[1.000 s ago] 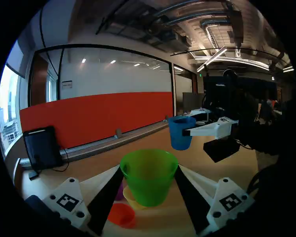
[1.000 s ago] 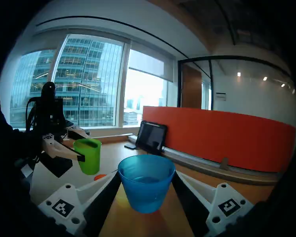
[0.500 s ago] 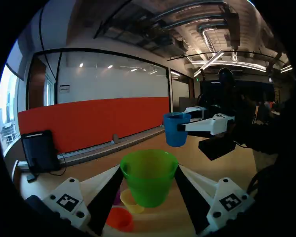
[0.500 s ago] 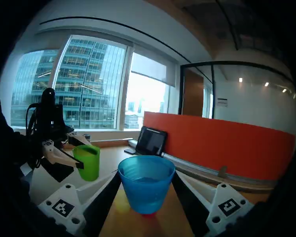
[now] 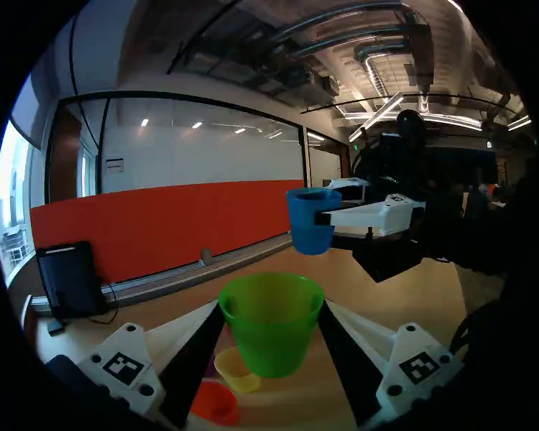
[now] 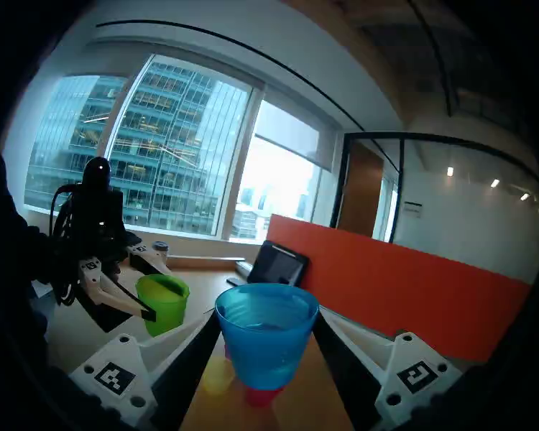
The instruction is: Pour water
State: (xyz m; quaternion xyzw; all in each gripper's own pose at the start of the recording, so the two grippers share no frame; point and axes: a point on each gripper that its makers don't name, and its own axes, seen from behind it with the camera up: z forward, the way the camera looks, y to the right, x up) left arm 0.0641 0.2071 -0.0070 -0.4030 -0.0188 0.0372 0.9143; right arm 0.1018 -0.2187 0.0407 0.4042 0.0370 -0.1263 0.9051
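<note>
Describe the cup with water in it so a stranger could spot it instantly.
Look above the wooden table that runs along the orange wall. Two cups are held up in jaws there. Pick the blue cup in the right gripper, with water inside; its neighbour is the green cup.

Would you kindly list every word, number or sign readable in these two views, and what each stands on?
No text is readable.
White sign on the glass wall: too small and blurred.
Square markers on the left tool, holding the green cup: patterns, no letters.
</note>
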